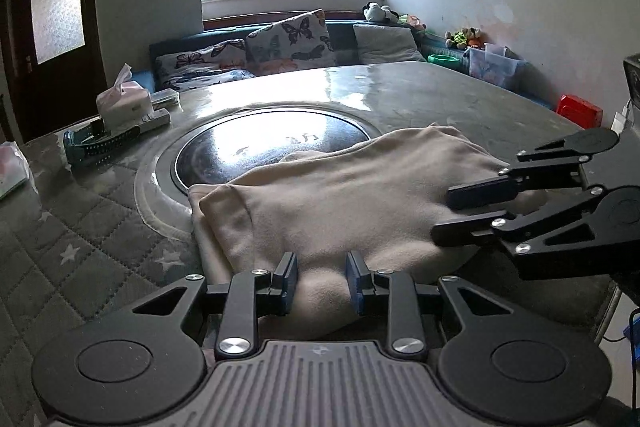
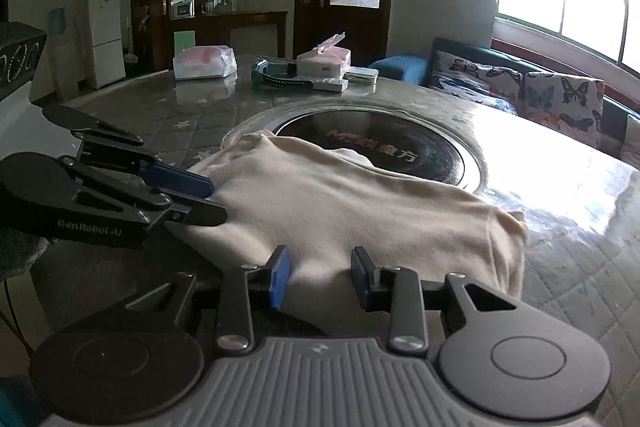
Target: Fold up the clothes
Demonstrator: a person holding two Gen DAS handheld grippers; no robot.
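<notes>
A cream garment lies folded in layers on the table, partly over the round black hotplate; it also shows in the right wrist view. My left gripper is open, its jaws on either side of a raised fold at the garment's near edge. In the right wrist view it shows at the left. My right gripper is open around another fold of the near edge. In the left wrist view it shows at the right, over the cloth.
A grey quilted cover lies on the table. A tissue box, a teal strap and a plastic bag sit at the far side. A sofa with butterfly cushions stands by the window.
</notes>
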